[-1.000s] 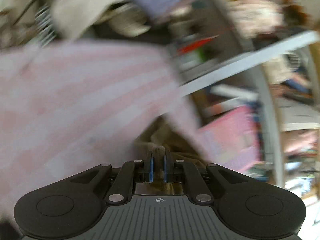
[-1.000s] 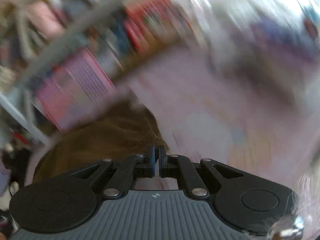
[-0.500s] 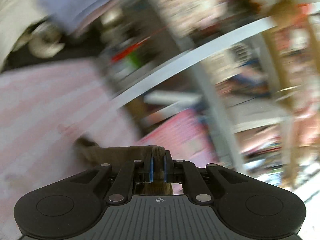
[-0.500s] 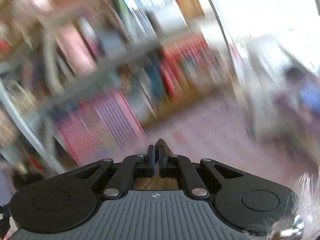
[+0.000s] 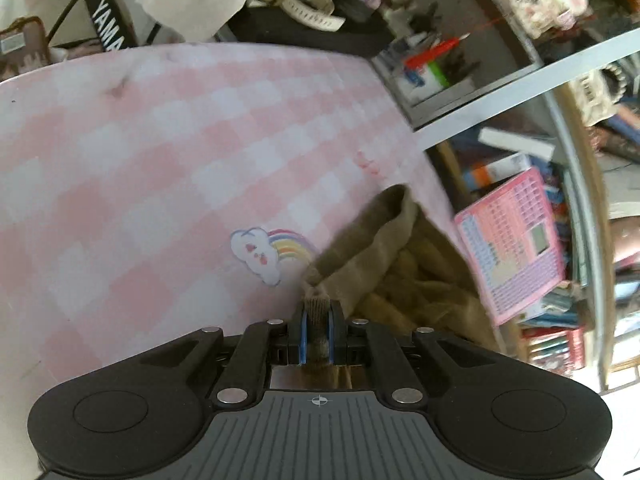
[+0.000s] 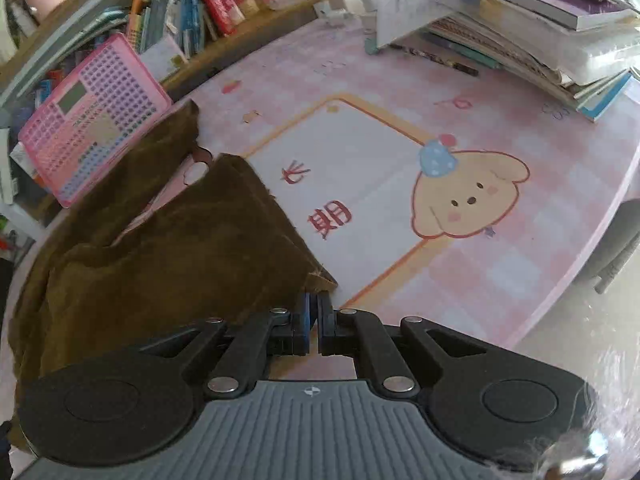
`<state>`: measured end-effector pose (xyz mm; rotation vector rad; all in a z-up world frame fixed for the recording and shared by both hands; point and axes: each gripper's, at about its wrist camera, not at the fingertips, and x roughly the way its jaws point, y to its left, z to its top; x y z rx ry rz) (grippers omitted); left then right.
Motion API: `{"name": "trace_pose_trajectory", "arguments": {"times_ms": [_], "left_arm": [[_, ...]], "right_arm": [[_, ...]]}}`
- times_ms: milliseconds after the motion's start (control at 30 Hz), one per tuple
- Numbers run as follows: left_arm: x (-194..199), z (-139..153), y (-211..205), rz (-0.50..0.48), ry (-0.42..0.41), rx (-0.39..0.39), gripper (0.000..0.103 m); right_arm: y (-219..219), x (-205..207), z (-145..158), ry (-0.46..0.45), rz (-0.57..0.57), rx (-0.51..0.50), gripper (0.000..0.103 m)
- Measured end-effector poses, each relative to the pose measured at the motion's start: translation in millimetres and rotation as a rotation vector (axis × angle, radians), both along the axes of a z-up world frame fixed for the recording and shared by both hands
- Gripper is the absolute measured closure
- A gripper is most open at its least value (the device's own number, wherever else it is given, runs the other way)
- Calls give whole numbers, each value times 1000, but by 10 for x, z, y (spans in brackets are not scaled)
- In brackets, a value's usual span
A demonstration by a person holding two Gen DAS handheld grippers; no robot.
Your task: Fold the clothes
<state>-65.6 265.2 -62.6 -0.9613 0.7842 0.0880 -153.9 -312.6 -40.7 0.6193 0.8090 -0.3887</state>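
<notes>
Two grippers are in play, one per hand, and between them one brown garment (image 6: 168, 248). The left gripper (image 5: 316, 320) is clamped on a ribbed edge of that garment, the cloth standing up between its blue pads. The right gripper (image 6: 313, 312) is pinched tight on another corner of the same cloth, its jaws almost together. The garment sags in loose folds from both grips onto one pink checked table mat (image 5: 140, 168); two cloth ends reach toward the mat's far edge in the right wrist view.

Half a second ago both views were smeared and tilted up at the shelves; now they are sharp and look down on the mat, with more of the garment spread on it.

Farther off lie one rainbow cloud print (image 5: 268, 250), one puppy cartoon (image 6: 464, 196), one pink keyboard toy (image 6: 92, 116), one stack of books (image 6: 520, 20), and bookshelves (image 6: 192, 12).
</notes>
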Motion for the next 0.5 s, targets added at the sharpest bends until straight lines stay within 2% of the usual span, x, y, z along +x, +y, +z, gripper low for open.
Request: {"name": "trace_pose_trajectory", "arguments": {"times_ms": [167, 367, 433, 500], "left_arm": [[79, 88, 23, -13, -26, 13, 95], [-47, 97, 190, 88, -24, 32, 95], [-31, 85, 219, 76, -13, 35, 95], [-6, 82, 163, 22, -6, 35, 94]], "right_arm": [[-9, 41, -31, 25, 5, 6, 99], [199, 134, -9, 23, 88, 18, 99], [221, 141, 22, 27, 92, -8, 99], [120, 87, 49, 24, 45, -25, 99]]}}
